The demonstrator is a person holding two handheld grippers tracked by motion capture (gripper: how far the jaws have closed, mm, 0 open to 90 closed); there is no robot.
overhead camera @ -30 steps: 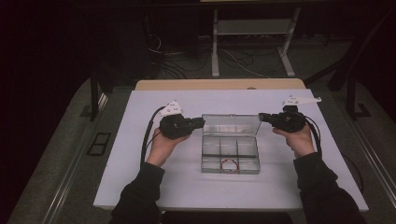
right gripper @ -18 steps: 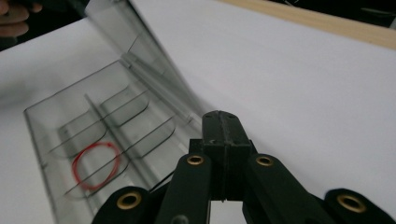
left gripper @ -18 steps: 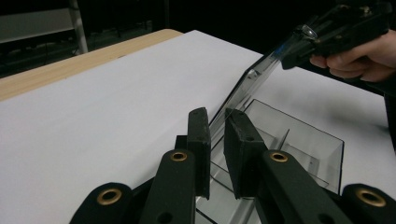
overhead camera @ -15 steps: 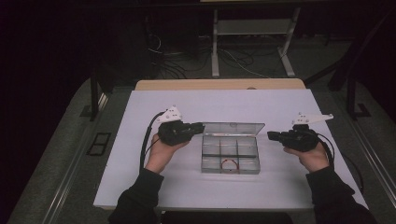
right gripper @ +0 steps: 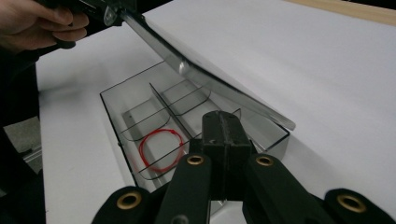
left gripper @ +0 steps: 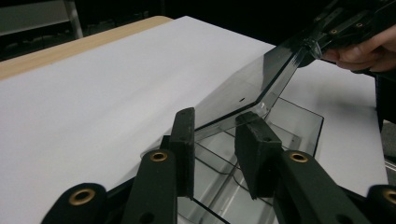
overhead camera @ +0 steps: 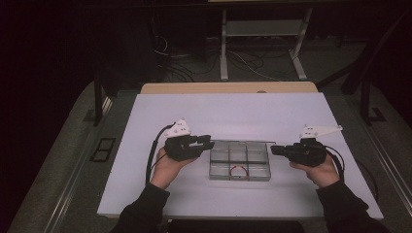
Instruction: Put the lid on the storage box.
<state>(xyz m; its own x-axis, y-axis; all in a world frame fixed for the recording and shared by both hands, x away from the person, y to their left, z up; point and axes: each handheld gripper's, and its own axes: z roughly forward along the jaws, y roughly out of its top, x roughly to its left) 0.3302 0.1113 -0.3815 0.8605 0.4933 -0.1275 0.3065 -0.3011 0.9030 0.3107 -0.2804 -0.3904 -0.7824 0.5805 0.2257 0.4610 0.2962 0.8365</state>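
**Lid raised over the divided box**

The white table (overhead camera: 243, 111) has a pale wooden strip (overhead camera: 228, 88) along its far edge. Beyond it, on the dark floor, lie loose cables (overhead camera: 243, 63) and a grey metal frame (overhead camera: 223, 53). On the table's near half, between the two hands, sits the clear plastic six-compartment box (overhead camera: 216, 165).

The high view shows its clear hinged lid (left gripper: 243, 88) almost edge-on, as a thin line. The gripper views show it tilted up, leaning over the back compartments. The right gripper view also shows a thin red loop (right gripper: 159, 149) lying in a front compartment.

The left gripper (overhead camera: 210, 142) has just been opening its jaws. They stand narrowly apart with the lid's corner between them.

The right gripper (overhead camera: 273, 149) has its jaws pressed together at the lid's other end. Whether they pinch the lid's edge I cannot tell.
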